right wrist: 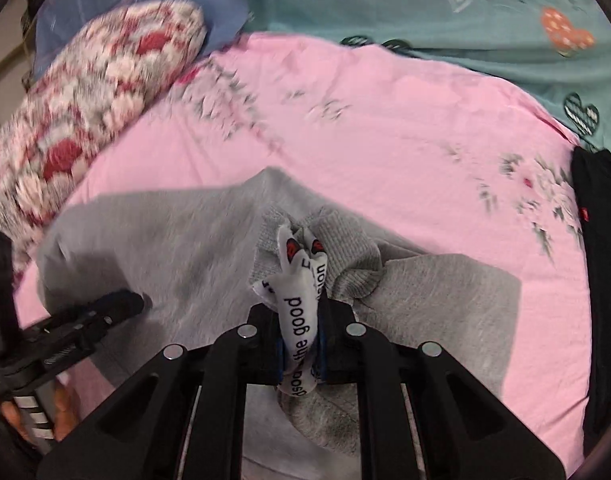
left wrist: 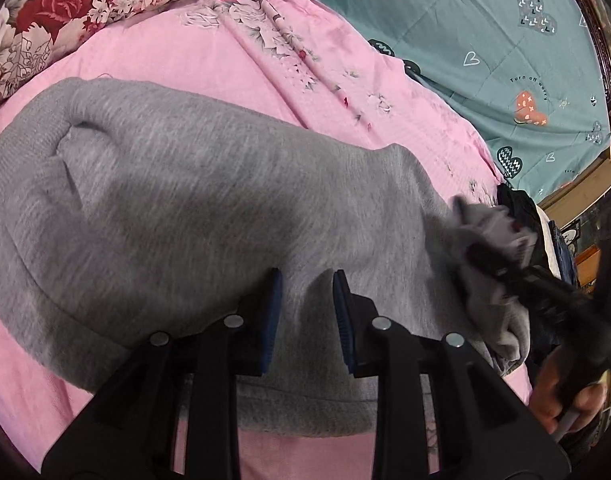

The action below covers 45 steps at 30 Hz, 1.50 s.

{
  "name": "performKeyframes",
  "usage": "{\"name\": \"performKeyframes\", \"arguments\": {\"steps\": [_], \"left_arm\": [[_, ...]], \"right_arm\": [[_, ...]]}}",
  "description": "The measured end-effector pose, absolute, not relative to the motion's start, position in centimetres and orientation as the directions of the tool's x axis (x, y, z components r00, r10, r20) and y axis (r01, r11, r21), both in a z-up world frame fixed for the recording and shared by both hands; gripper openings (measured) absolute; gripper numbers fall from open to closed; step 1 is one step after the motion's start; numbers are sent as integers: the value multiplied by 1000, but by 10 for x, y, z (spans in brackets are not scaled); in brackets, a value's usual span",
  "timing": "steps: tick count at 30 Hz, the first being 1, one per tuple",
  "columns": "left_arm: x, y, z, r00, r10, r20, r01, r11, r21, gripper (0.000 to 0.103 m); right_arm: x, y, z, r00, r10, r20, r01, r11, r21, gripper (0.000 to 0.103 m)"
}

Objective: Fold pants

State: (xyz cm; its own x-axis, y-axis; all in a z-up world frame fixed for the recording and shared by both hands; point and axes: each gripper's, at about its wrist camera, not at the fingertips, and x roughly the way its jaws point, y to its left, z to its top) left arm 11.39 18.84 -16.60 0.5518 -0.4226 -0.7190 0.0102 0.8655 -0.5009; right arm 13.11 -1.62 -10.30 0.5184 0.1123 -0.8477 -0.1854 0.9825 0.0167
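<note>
Grey sweatpants (left wrist: 177, 208) lie folded lengthwise on a pink sheet (left wrist: 209, 60). My left gripper (left wrist: 307, 280) is open, its blue-padded fingers resting on the grey cloth near its near edge. My right gripper (right wrist: 301, 320) is shut on the pants' ribbed waistband (right wrist: 345, 256) and its white printed label (right wrist: 299, 320), lifted off the sheet. The right gripper shows blurred at the right of the left wrist view (left wrist: 501, 264). The left gripper shows at the left of the right wrist view (right wrist: 117, 308).
A red and white floral pillow (left wrist: 57, 12) lies at the far left. A teal quilt with hearts (left wrist: 485, 40) covers the far right. A black garment (right wrist: 597, 280) lies at the sheet's right edge. A wooden bed frame (left wrist: 577, 188) is beyond.
</note>
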Motion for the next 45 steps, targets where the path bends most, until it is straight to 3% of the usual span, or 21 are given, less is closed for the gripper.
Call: {"name": "performKeyframes", "arguments": {"steps": [4,6,7,11,12,14,19,22,25,28,29,32,34,35,36,38,45], "left_arm": [[114,186,-166,553,-411,-724,12,873,-487,27],[114,186,-165,554,-411,-724,13,874,-486,27],[114,187,-166,554,-412,-724,12,873,-487,27],[115,187,-166,554,-413,-723,12,872,-489,27],[115,187,-166,554,-412,-723,12,873,-488,27],[115,187,-166,554,-413,-723,13,872,-489,27],[117,187,-168,548,-412,-728,8,873,-488,27],[117,188,-166,555,-411,-723,12,873,-487,27],[117,187,-166,558,-405,-724,13,877,-481,27],[117,187,-167,560,-407,-722,13,875,-483,27],[116,187,-167,561,-408,-720,13,874,-485,27],[113,193,-165,563,-430,-706,9,857,-516,27],[101,204,-157,574,-436,-693,-21,838,-545,29],[93,212,-151,587,-438,-681,-32,828,-560,38],[84,221,-142,607,-438,-663,-40,817,-576,62],[61,247,-124,674,-397,-623,-81,799,-596,76],[44,297,-128,612,-330,-719,-344,707,-618,75]], "right_arm": [[133,0,-132,466,83,-881,-212,977,-20,18],[131,3,-124,441,135,-887,-248,968,24,42],[130,3,-117,427,172,-888,-263,963,61,47],[124,-12,-71,467,306,-830,-269,943,196,51],[126,-18,-62,505,273,-819,-241,955,170,42],[138,-26,-61,519,199,-831,-198,974,110,2],[171,-34,-127,336,223,-915,-166,970,176,1],[167,-29,-138,347,224,-911,-185,968,168,1],[151,-30,-115,348,269,-898,-236,952,194,11],[124,-51,-85,389,369,-844,-264,922,282,32],[114,-60,-75,414,379,-828,-267,920,287,47],[81,-91,-62,462,382,-801,-256,922,292,60],[59,-117,-63,472,378,-797,-227,925,305,62],[51,-128,-66,474,372,-798,-208,928,309,62],[38,-144,-69,477,365,-800,-178,931,318,62],[21,-170,-77,484,353,-801,-126,933,336,62],[-10,-242,-101,513,385,-767,28,886,464,62]]}}
